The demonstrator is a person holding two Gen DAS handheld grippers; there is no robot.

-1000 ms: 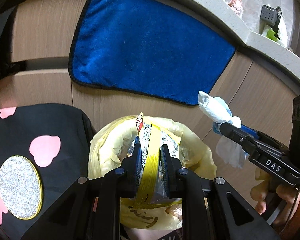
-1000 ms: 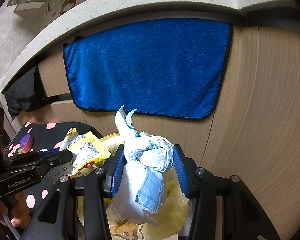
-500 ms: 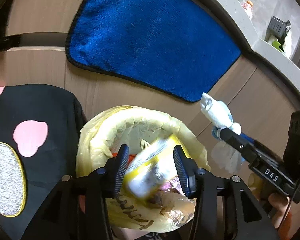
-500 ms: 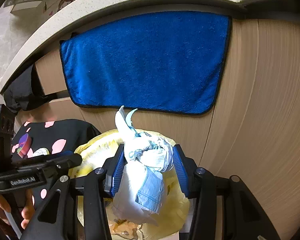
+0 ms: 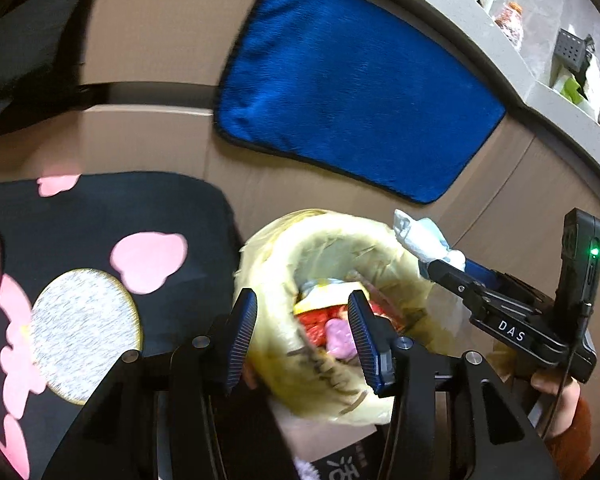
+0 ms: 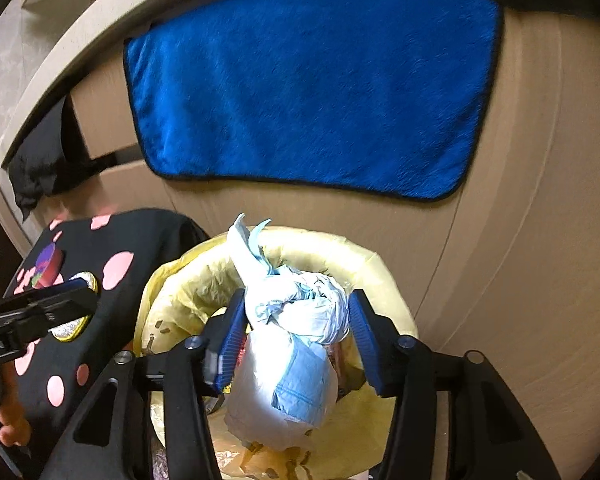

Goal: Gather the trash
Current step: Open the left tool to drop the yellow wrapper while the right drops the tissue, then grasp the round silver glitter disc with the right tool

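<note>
A bin lined with a yellow bag stands against the wooden cabinet. My left gripper hangs open over its near rim with nothing between the pads. A yellow snack wrapper lies inside among red and pink trash. My right gripper hovers over the bin, its jaws opening. A crumpled white and blue paper wad still sits between them, with a thin gap at the right pad. The left wrist view shows the right gripper at the bin's right rim, the wad at its tip.
A blue towel hangs on the cabinet front behind the bin. A black bag with pink spots stands left of the bin, touching it. The stone counter above carries jars and boxes. A person's hand holds the right gripper.
My left gripper opened and the yellow wrapper fell into the bin; the gripper then shifted left. My right gripper sank toward the bin and its jaws widened around the wad.
</note>
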